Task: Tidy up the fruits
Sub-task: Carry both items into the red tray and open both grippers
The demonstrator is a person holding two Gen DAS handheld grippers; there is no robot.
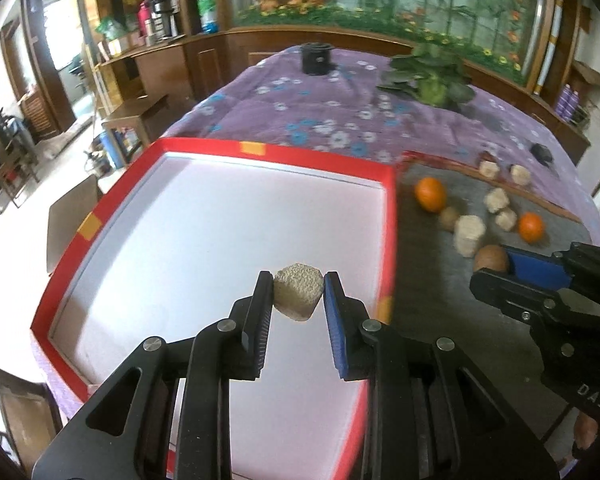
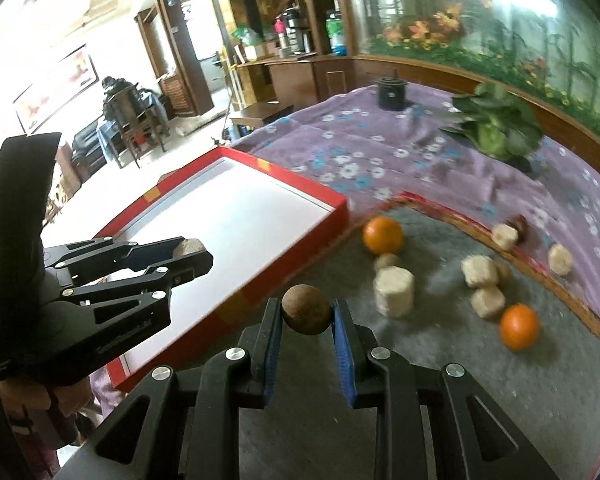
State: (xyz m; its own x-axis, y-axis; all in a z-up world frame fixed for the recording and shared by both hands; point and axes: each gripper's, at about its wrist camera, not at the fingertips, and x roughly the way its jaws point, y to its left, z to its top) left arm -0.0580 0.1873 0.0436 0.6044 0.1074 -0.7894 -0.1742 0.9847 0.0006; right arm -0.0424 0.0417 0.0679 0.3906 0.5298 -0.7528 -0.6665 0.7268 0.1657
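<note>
Left wrist view: left gripper (image 1: 299, 280) clamped on a beige foam-netted fruit (image 1: 299, 294), both pads touching its sides. It is held over the white floor of the red-rimmed box (image 1: 236, 147), toward the box's near right part. Whether the fruit touches the floor cannot be told.

Right of the box lies a grey mat (image 1: 420, 288) on a purple floral tablecloth (image 1: 300, 120). On the mat: two oranges (image 1: 431, 194) (image 1: 531, 227), several more netted fruits, among them a tall one (image 1: 468, 235), and a small brown fruit beside the nearer orange. Motion blur softens this area.

Right gripper (image 1: 496, 270) enters from the right edge, closed around a brown round fruit (image 1: 491, 258), likely a kiwi.

Right wrist view: right gripper (image 2: 307, 314) pinches the kiwi (image 2: 306, 309) between its fingers, above the mat's near part, just beside the box's right wall (image 2: 260, 280). Left gripper (image 2: 190, 254) shows at left over the box, netted fruit (image 2: 189, 247) between its tips.

Far on the cloth: a black cylindrical object (image 2: 392, 94) and a leafy green plant (image 2: 494, 130).
</note>
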